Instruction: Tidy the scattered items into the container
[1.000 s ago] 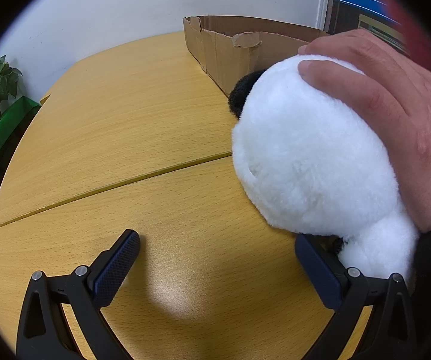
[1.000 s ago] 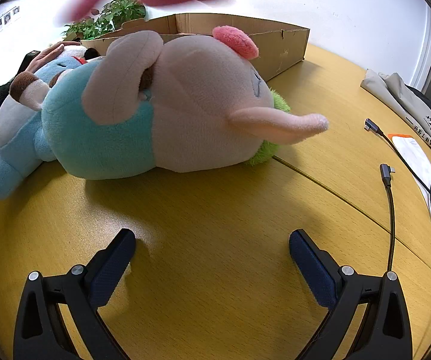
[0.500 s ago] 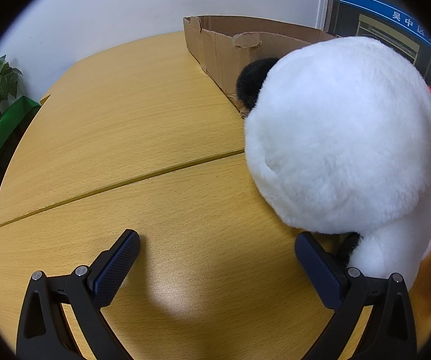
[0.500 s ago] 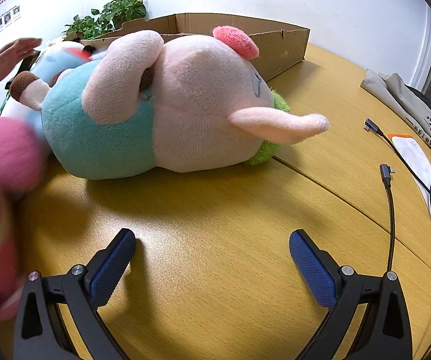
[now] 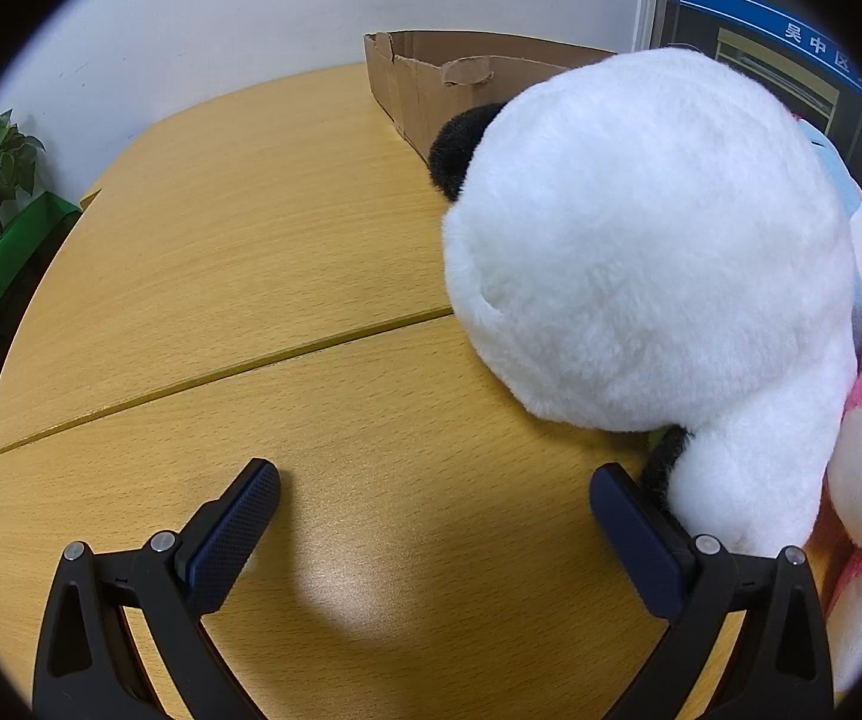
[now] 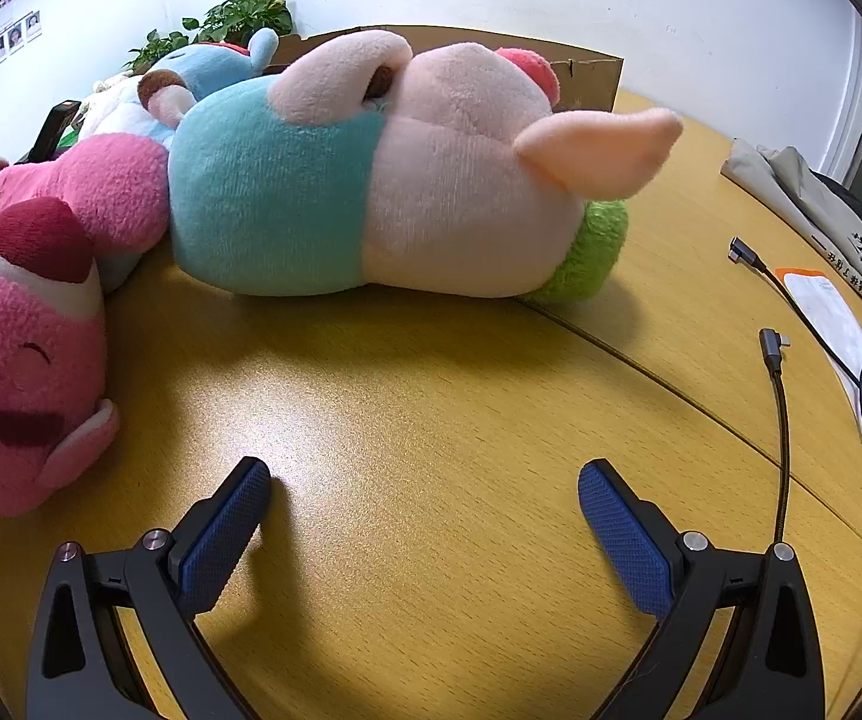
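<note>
- My left claw [image 5: 433,510] rests low over the yellow wooden desk [image 5: 239,252], its jaws spread wide with nothing between them; the big white fluffy plush toy with black ears [image 5: 646,252] lies just beside the right-hand finger, one stubby white limb touching it.
- My right claw [image 6: 425,507] is likewise gaping and empty, facing the long plush pig in pale pink with a teal middle band [image 6: 383,180], which lies on its side on the desk, apart from my fingers.
- A bright pink fleecy plush toy with a white-and-red patch [image 6: 17,348] sits near the left edge of the right wrist view, touching the pig's teal end.
- The open brown cardboard box [image 5: 431,78], the container, stands behind the toys at the far side of the desk; the toys lie outside it.
- I judge these toys light, soft and squashy: nothing fragile, but the round bodies look too broad for my jaws and the fur may slip.
- Best hold, I reckon: a narrow part, such as the white toy's limb or the pig's pointed ear [image 6: 598,147], pinched firmly.
- Black cables [image 6: 781,396] lie well to the right, clear of the toys.
</note>
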Action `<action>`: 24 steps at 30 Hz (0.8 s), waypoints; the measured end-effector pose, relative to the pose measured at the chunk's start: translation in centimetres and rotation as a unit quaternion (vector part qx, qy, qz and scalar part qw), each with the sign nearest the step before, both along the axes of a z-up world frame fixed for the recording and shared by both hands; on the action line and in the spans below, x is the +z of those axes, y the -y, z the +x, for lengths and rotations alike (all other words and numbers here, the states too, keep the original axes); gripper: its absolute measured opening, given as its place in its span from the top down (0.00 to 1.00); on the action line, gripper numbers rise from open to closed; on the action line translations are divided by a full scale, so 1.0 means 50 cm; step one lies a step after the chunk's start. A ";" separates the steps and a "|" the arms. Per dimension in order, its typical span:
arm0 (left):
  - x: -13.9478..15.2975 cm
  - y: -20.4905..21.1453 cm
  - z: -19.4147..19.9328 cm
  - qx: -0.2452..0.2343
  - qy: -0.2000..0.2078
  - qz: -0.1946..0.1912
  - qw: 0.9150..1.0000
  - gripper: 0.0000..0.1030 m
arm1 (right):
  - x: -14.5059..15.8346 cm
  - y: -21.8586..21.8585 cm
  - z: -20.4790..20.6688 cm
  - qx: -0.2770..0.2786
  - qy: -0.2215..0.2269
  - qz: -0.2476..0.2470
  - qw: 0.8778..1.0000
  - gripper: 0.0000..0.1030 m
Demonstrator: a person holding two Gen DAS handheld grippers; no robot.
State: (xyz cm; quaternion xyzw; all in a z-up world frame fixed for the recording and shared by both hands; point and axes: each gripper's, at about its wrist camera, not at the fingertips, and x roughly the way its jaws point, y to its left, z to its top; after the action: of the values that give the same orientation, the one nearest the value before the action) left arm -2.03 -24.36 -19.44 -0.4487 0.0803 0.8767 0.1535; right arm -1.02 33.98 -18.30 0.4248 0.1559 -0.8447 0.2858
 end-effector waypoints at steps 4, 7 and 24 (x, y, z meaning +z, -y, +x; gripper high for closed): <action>0.000 0.000 -0.001 0.000 0.000 0.000 1.000 0.00 | 0.000 0.001 0.000 0.000 0.000 0.000 1.000 0.00; 0.000 0.001 -0.001 0.000 0.000 0.000 1.000 0.00 | 0.001 0.001 0.000 0.000 0.001 0.000 1.000 0.00; 0.014 -0.007 0.065 0.038 -0.019 -0.003 0.999 0.01 | 0.007 0.036 0.012 -0.026 0.010 0.002 1.000 0.00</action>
State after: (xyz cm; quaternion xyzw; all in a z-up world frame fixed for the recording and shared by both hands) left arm 1.22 -24.02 -18.75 -0.4348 0.0691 0.8902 0.1175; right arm -0.44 32.17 -17.97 0.4376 0.1442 -0.8472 0.2644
